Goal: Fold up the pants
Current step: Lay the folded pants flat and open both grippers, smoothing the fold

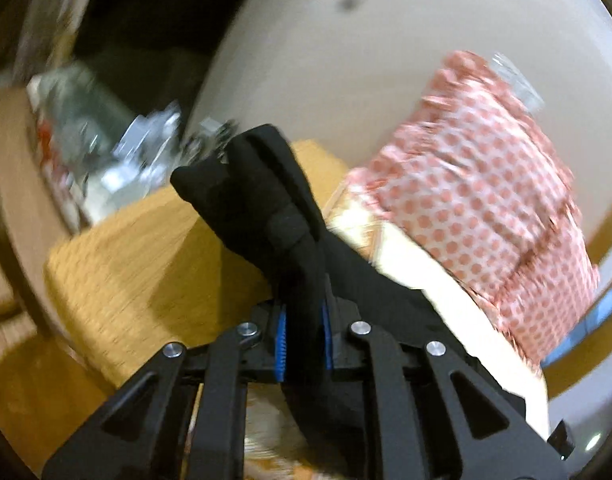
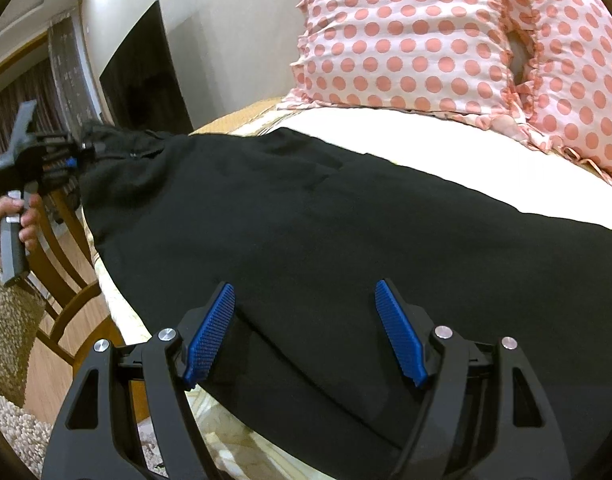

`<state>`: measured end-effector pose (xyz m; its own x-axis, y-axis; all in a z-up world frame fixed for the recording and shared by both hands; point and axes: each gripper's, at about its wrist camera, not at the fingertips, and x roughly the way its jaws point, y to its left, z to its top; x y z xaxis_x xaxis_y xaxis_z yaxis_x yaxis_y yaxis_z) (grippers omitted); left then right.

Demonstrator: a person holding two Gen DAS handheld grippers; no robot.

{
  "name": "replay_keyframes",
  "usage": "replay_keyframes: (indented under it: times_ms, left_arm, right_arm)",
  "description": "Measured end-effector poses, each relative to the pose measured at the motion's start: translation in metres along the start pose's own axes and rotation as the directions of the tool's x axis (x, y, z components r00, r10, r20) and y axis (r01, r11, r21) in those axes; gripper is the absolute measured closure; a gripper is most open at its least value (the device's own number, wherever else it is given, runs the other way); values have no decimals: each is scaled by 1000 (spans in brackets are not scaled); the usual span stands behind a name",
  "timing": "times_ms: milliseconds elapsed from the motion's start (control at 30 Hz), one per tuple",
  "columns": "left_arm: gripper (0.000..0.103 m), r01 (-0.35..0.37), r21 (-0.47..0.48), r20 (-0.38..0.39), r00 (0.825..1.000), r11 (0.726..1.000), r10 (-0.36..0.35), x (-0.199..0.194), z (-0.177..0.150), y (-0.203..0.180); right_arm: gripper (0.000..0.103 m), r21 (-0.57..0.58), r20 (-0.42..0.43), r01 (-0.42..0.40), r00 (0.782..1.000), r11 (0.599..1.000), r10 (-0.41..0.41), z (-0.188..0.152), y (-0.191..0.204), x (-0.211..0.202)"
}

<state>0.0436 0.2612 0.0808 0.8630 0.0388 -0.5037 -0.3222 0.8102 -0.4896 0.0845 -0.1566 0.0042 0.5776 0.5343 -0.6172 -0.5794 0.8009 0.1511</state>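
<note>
Black pants lie spread across a bed with a white sheet. My left gripper is shut on a bunched end of the pants and holds it up off the bed; it also shows at the left of the right wrist view, held by a hand. My right gripper is open, its blue pads standing apart just above the near part of the pants, holding nothing.
A pink polka-dot pillow lies at the head of the bed, also in the left wrist view. A wooden chair stands by the bed's left edge. A dark screen leans on the wall.
</note>
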Motion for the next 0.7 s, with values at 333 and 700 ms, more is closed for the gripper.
replay_keyframes:
  times_ms: [333, 700]
  left_arm:
    - [91, 298, 363, -90, 954, 883, -285, -6, -25, -185]
    - [91, 672, 434, -525, 730, 600, -437, 37, -198, -339]
  right_arm:
    - [27, 137, 79, 87, 992, 987, -99, -17, -50, -49]
    - [20, 363, 123, 286, 929, 887, -350, -64, -125, -135]
